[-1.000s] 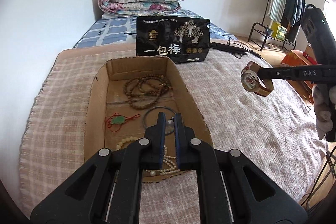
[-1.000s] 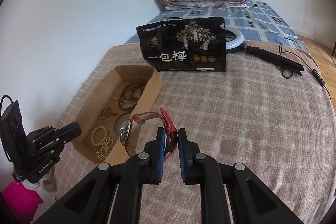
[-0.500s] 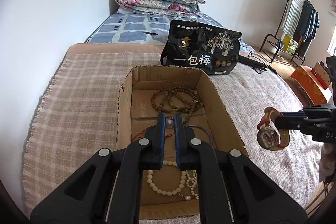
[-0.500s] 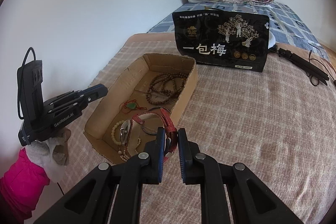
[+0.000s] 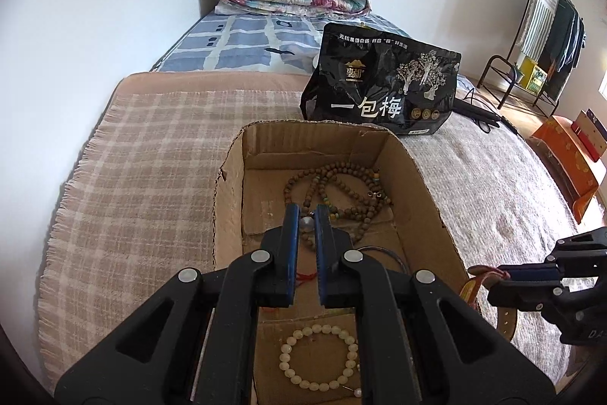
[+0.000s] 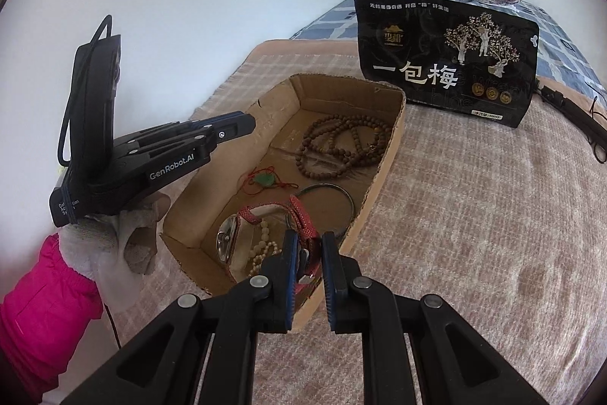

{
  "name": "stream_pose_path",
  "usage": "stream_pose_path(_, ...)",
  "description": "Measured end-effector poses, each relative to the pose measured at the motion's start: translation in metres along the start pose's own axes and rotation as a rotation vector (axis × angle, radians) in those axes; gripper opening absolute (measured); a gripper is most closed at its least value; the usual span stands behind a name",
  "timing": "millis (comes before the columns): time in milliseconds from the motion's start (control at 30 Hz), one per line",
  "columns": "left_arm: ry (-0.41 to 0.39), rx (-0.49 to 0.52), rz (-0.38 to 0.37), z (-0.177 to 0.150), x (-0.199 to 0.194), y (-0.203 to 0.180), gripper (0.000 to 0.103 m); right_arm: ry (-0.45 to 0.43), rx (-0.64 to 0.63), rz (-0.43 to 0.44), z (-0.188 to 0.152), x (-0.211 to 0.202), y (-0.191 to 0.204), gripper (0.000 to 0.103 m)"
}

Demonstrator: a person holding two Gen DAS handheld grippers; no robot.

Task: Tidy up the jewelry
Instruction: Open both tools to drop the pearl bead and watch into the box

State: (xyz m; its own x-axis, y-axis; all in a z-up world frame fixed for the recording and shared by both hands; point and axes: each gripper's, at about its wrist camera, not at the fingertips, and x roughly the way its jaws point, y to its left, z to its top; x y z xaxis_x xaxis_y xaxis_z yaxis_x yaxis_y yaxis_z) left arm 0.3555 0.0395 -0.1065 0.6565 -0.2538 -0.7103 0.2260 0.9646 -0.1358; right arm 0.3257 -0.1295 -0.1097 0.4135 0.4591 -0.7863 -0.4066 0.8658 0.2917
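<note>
My right gripper (image 6: 306, 255) pinches the red-strapped wristwatch (image 6: 242, 238) by its band, dangling it above the cardboard box (image 6: 383, 154) for placement; my left gripper (image 5: 306, 221) clamps a small silver bead (image 5: 306, 222).

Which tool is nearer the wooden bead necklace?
Left. The left tool hovers at the box rim beside the necklace; the right tool holds the watch at its near end.
</note>
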Motion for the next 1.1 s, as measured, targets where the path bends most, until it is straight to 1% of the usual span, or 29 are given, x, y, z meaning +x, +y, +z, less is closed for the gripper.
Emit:
stream_pose_path(200, 0.010, -0.015, 0.005, 0.003, 0.002, 0.003, 0.006, 0.017, -0.012, -0.004, 0.001, 0.006, 0.004, 0.012)
stream_pose_path(233, 0.011, -0.019, 0.004, 0.003, 0.002, 0.003, 0.006, 0.018, -0.014, -0.007, 0.001, 0.006, 0.004, 0.015)
stream_pose_path(300, 0.021, -0.028, 0.006, 0.003, 0.003, 0.004, 0.006, 0.012, -0.015, -0.011, 0.002, 0.005, 0.005, 0.016)
stream_pose_path(333, 0.027, -0.034, 0.006, 0.003, 0.003, 0.005, 0.008, 0.010, -0.016, -0.012, 0.002, 0.004, 0.005, 0.023)
stream_pose_path(367, 0.029, -0.039, 0.008, 0.003, 0.003, 0.006, 0.019, 0.005, -0.018, -0.014, 0.002, 0.002, 0.005, 0.028)
stream_pose_path(400, 0.026, -0.044, 0.009, 0.003, 0.001, 0.006, 0.028, -0.001, -0.020, -0.024, 0.003, 0.001, 0.006, 0.034)
stream_pose_path(433, 0.016, -0.050, 0.010, 0.003, -0.001, 0.006, 0.042, -0.005, -0.021, -0.029, 0.003, -0.001, 0.006, 0.034)
stream_pose_path(467, 0.003, -0.054, 0.010, 0.003, -0.003, 0.007, 0.044, -0.008, -0.023, -0.029, 0.003, -0.003, 0.007, 0.034)
stream_pose_path(767, -0.014, -0.034, 0.015, 0.003, -0.020, 0.001, 0.044, -0.021, -0.029, -0.039, 0.001, -0.012, 0.011, 0.034)
stream_pose_path(1100, -0.048, -0.028, 0.024, 0.002, -0.052, -0.007, 0.044, -0.053, -0.045, -0.058, -0.003, -0.035, 0.023, 0.034)
